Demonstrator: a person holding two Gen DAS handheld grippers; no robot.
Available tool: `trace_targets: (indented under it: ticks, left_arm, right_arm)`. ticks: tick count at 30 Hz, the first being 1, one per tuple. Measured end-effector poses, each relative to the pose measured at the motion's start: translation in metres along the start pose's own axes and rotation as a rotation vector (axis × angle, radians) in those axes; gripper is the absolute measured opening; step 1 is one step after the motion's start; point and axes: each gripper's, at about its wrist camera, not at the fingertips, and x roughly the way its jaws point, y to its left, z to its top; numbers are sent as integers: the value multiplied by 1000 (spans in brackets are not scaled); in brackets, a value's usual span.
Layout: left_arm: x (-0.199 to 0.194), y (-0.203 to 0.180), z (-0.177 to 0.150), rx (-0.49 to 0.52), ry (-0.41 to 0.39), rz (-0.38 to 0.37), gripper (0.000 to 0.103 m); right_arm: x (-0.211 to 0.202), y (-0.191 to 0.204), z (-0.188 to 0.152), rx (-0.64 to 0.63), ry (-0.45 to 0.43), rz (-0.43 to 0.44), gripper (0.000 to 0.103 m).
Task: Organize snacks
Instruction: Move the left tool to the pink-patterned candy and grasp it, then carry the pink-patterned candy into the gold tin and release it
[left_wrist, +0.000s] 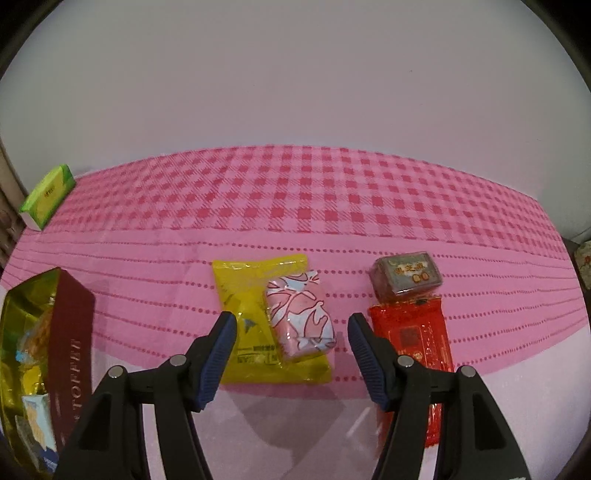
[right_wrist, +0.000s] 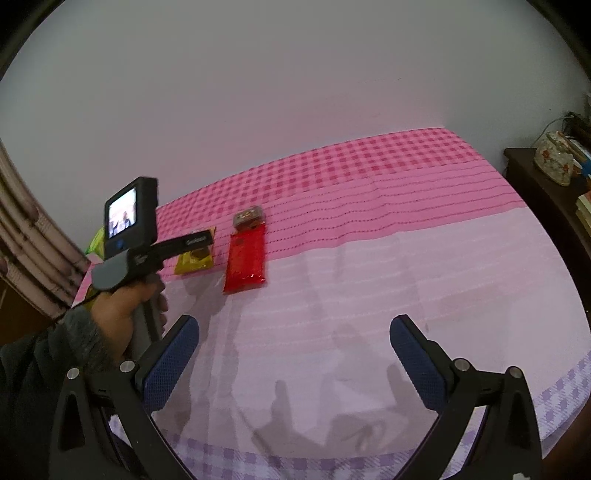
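Observation:
In the left wrist view my left gripper (left_wrist: 291, 323) is open and empty, just above a pink and white snack packet (left_wrist: 301, 317) that lies on a yellow packet (left_wrist: 258, 317). A red packet (left_wrist: 413, 339) lies to the right, with a small brown wrapped cake (left_wrist: 406, 277) behind it. A dark red box (left_wrist: 70, 354) with gold lining holds several snacks at the left. In the right wrist view my right gripper (right_wrist: 293, 332) is open and empty over the bare cloth, well short of the red packet (right_wrist: 245, 258), brown cake (right_wrist: 249, 218) and yellow packet (right_wrist: 195, 254).
A green box (left_wrist: 46, 195) sits at the far left of the pink checked tablecloth (left_wrist: 295, 192). A dark side cabinet (right_wrist: 546, 199) with a floral pot stands to the right of the table. A wall is behind the table.

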Motion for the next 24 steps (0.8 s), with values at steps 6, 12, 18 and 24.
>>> trace_targets:
  ticks: [6,12,18,24]
  left_arm:
    - [3,0,7,39,35,-27,30]
    - [-49,20,1,19,-53,-144,30]
    - [-99,64,-11,12,-105,-168,30]
    - [-125,133,-22,-17,-122,-74,30]
  right_arm:
    - [2,6,-3,-12,5,9,103]
    - [3,13,-5,-37,9,14,103]
    - [4,19,-8,-35,22,32,103]
    - [6,28,-11,-46,38,42,103]
